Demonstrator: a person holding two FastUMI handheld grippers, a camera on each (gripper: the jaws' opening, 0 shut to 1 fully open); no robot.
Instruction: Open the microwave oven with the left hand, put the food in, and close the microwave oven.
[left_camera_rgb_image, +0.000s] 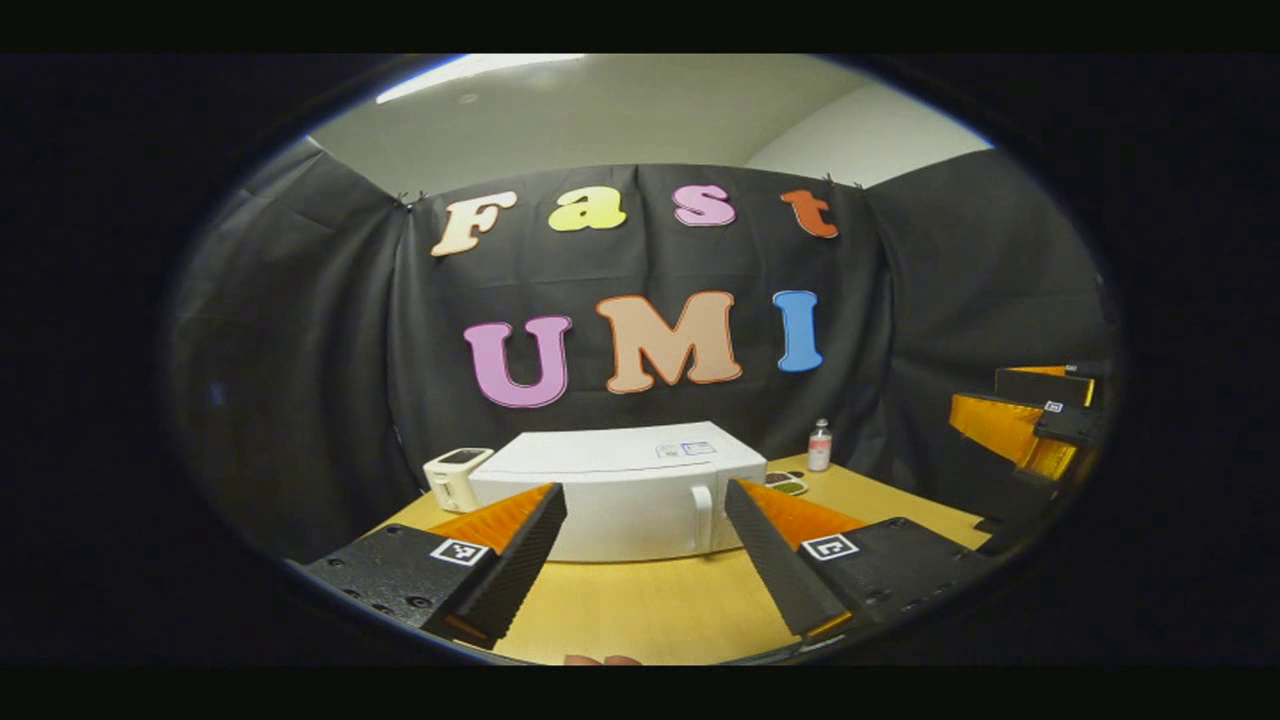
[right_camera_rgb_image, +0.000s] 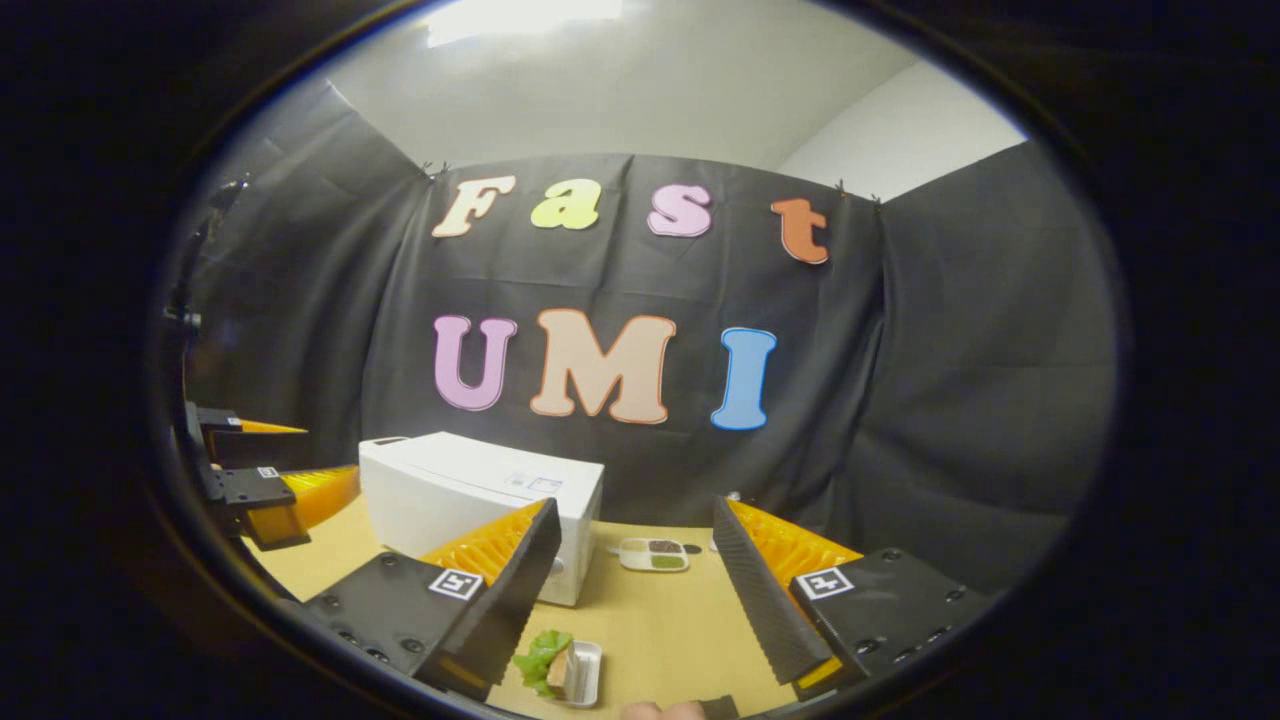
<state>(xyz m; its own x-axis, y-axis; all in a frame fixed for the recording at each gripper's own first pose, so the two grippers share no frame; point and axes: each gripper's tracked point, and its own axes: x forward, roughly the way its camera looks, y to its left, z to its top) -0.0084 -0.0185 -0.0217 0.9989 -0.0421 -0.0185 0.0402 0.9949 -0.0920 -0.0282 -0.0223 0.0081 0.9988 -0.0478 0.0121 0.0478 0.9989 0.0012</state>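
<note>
In the left gripper view, the white microwave oven (left_camera_rgb_image: 620, 490) is seen in the middle of the wooden table (left_camera_rgb_image: 650, 610), with its door shut. The door handle (left_camera_rgb_image: 703, 518) is on the right part of the front. The left gripper (left_camera_rgb_image: 645, 545) is held in front of the microwave oven, not touching it, and its fingers are spread wide with nothing between them. A small white machine (left_camera_rgb_image: 455, 478) is seen just left of the microwave oven. A small bottle (left_camera_rgb_image: 819, 446) and a little dish (left_camera_rgb_image: 786, 483) are seen to its right. The right gripper (left_camera_rgb_image: 1040, 425) is seen far to the right of the microwave oven.

In the right gripper view, the microwave oven (right_camera_rgb_image: 480, 500) is seen from its right side. The food (right_camera_rgb_image: 555, 665), a sandwich with green leaves on a small tray, lies on the table in front of the microwave oven, close by. The right gripper (right_camera_rgb_image: 630, 570) is held above it, fingers spread apart, nothing held.

The first step seems not yet begun. Next, the handle probably needs to be reached and pulled by the left gripper.

The food is shown by the right gripper view, and the handle by the left gripper view.
</note>
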